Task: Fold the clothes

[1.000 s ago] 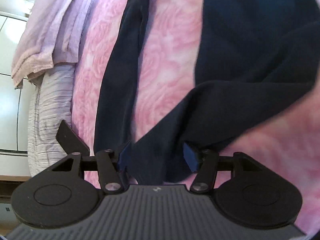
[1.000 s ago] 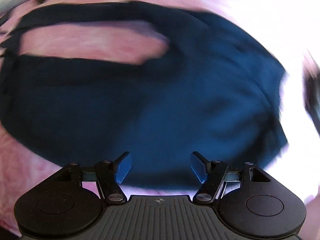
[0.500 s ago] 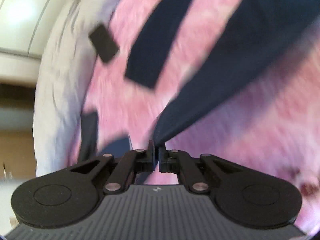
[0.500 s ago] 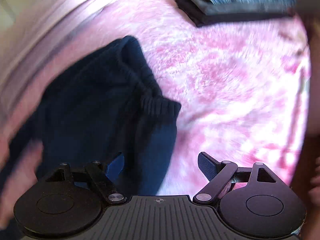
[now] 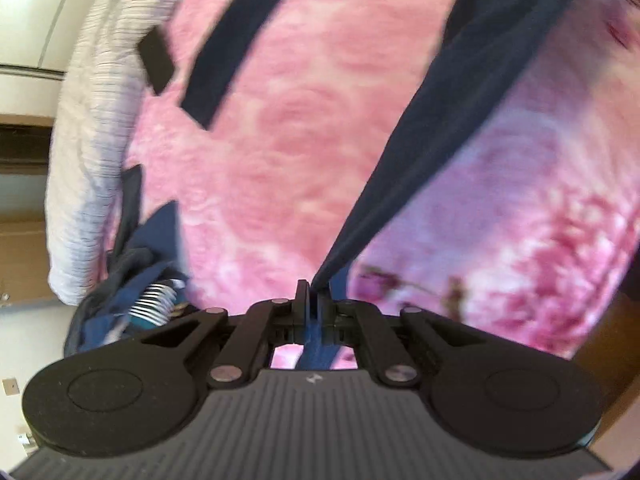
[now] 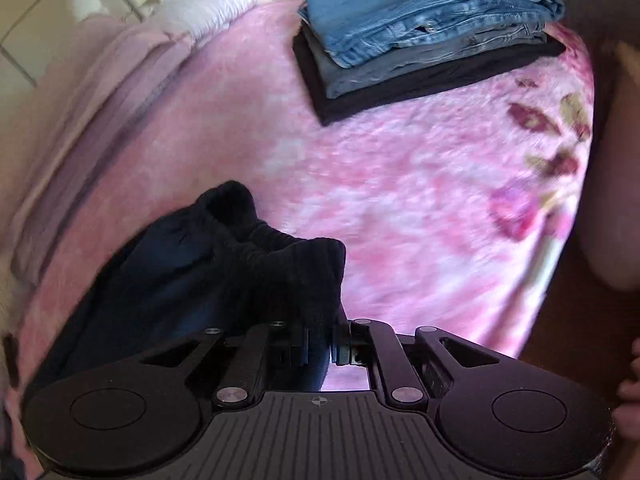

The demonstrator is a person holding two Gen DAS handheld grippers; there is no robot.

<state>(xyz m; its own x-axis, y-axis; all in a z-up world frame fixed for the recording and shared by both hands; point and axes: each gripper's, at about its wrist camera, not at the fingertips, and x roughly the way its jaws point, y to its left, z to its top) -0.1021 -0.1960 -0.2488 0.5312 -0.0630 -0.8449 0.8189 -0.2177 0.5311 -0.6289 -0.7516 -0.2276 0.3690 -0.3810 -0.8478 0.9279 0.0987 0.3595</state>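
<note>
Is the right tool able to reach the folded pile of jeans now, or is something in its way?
Probably not yet. The right tool is shut on the navy garment, so it is occupied. The pink blanket between it and the jeans pile lies bare.

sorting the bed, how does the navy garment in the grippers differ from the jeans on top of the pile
The navy garment is dark and loose, bunched with a ribbed band, and shut in the right gripper. The jeans are lighter blue denim, folded flat and untouched on the stack. The left gripper also pinches navy cloth. Both rest on the pink blanket.
</note>
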